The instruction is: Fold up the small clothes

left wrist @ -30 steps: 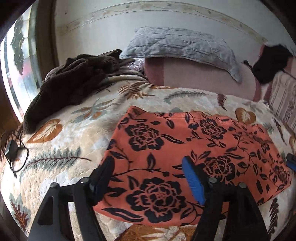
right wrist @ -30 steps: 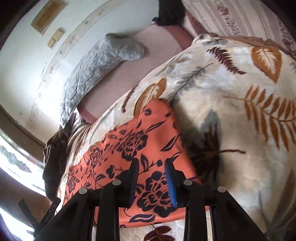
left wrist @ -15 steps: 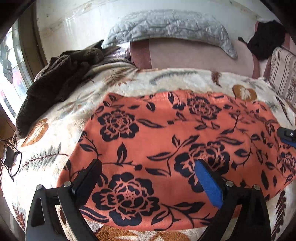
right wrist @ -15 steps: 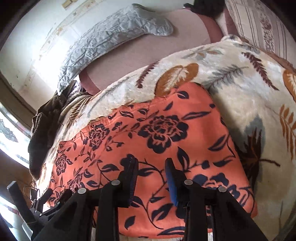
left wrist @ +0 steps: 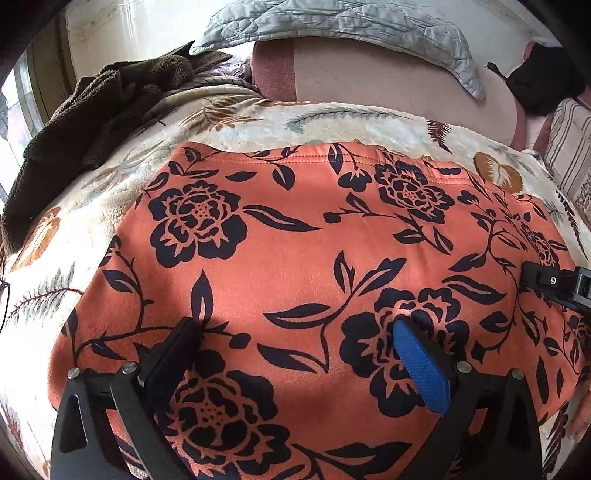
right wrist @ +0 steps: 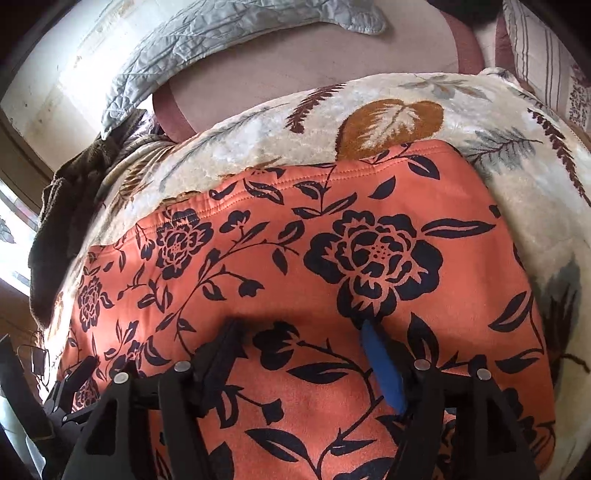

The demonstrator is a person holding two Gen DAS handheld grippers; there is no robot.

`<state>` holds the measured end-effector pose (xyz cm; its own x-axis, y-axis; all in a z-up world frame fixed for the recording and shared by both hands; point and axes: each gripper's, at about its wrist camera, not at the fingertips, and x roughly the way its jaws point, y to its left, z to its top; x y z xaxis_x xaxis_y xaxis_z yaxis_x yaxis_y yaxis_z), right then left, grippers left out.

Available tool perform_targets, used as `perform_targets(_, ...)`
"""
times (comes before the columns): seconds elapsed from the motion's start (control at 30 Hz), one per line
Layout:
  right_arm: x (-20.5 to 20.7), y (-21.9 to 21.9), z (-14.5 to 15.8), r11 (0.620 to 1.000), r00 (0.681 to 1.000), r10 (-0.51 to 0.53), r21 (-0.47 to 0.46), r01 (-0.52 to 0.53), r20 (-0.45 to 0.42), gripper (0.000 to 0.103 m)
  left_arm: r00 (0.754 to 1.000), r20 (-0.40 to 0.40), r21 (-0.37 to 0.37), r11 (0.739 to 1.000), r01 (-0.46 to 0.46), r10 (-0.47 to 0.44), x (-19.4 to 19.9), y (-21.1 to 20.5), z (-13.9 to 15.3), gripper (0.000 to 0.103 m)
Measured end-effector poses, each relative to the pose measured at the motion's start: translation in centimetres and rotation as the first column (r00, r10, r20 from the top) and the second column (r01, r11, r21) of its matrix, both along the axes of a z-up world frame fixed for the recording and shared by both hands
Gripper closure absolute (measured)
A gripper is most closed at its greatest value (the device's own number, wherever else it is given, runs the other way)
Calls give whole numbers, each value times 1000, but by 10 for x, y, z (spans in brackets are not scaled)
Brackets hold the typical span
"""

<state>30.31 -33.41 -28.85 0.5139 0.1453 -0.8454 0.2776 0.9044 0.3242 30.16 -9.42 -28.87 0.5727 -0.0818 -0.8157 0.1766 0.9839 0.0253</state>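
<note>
Garment [left wrist: 295, 258] near edge lies hidden behind left hand-held gripper [left wrist: 295, 332].

Each tool, the left tool [left wrist: 295, 332] and the right tool [right wrist: 301, 332], has two black angular fingers with round silver screws. One finger carries a textured blue pad [left wrist: 421, 369], the other a dark pad [left wrist: 173, 354].

Garment [left wrist: 295, 258] flat on blanket [left wrist: 332, 122]; pillow [left wrist: 351, 22] at 12 o'clock, towel [left wrist: 92, 107] at 10.
</note>
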Motion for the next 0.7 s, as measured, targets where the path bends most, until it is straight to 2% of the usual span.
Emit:
perform_targets(0.13,-3,1,0,1000,999,-20,-4,20,28,29,1000,15,-7,1000,1,-1,-1,0,-2,0)
perform_targets(0.37,-2,-5,-1,998,999,-23,63,20,46,23,1000,-8,3,1000,30,-30,-1,1,-1,0)
perform_targets(0.53,-1,-3,0,998,999,-11,67,8,37,21,993,-65,1,995,102,-102,-1,4,6,0)
perform_targets(0.6,-2,-4,1,997,999,-17,81,14,35,21,994,-67,-21,996,88,-90,-3,11,10,0)
perform_targets(0.7,-5,-8,8,994,999,-34,108,29,38,22,999,-20,-12,999,36,-36,-7,23,24,0)
